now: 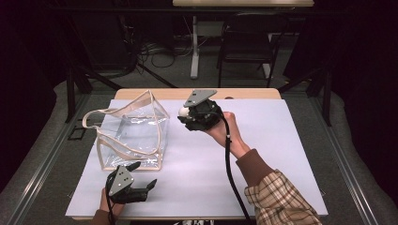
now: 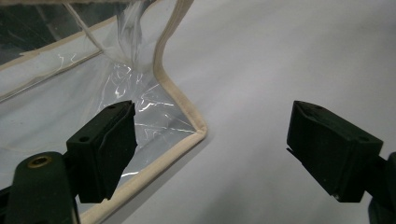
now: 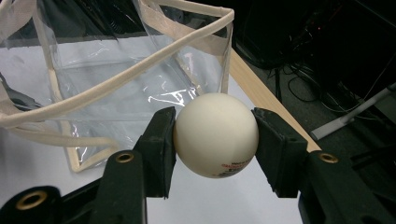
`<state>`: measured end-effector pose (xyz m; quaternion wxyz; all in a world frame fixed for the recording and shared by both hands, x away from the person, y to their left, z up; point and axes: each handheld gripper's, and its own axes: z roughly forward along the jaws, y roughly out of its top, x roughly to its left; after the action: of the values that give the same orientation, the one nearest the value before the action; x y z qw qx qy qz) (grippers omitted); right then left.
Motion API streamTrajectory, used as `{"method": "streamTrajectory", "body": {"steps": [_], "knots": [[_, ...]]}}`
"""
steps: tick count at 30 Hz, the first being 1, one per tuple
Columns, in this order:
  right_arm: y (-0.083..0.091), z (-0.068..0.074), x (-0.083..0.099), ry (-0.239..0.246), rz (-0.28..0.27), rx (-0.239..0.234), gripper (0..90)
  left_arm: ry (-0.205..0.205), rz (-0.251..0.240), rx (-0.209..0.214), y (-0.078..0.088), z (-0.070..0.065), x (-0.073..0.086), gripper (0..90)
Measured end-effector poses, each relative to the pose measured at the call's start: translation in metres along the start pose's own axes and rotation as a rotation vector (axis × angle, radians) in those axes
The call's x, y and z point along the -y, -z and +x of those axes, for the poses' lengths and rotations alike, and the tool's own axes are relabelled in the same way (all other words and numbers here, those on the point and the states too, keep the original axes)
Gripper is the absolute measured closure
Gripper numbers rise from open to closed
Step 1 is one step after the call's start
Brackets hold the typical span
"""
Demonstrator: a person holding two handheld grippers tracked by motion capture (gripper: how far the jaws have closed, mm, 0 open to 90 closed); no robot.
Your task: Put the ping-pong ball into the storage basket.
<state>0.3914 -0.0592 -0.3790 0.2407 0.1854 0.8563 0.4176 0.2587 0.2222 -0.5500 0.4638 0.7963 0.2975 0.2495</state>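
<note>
Clamped in the right gripper (image 3: 215,140), the ball (image 3: 215,134) needs lifting over the bag's rim (image 3: 154,63); left gripper (image 2: 211,140) gapes empty beside the bag.

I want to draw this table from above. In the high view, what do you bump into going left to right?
Clear bag → white ball → right gripper holding the ball → person's hand → plaid sleeve.

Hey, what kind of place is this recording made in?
Probably a lab or recording studio rather than a home: a table under a plain white sheet, dark curtains around it, loose cables on the floor behind, and a black chair by another desk.
</note>
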Motion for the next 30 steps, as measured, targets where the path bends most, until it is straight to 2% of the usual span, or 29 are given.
{"method": "streamTrajectory", "body": {"steps": [30], "knots": [[-0.01, 0.012, -0.025, 0.047, -0.005, -0.032, 50.9, -0.001, 0.001, 0.0, 0.0, 0.0, 0.0, 16.0]]}}
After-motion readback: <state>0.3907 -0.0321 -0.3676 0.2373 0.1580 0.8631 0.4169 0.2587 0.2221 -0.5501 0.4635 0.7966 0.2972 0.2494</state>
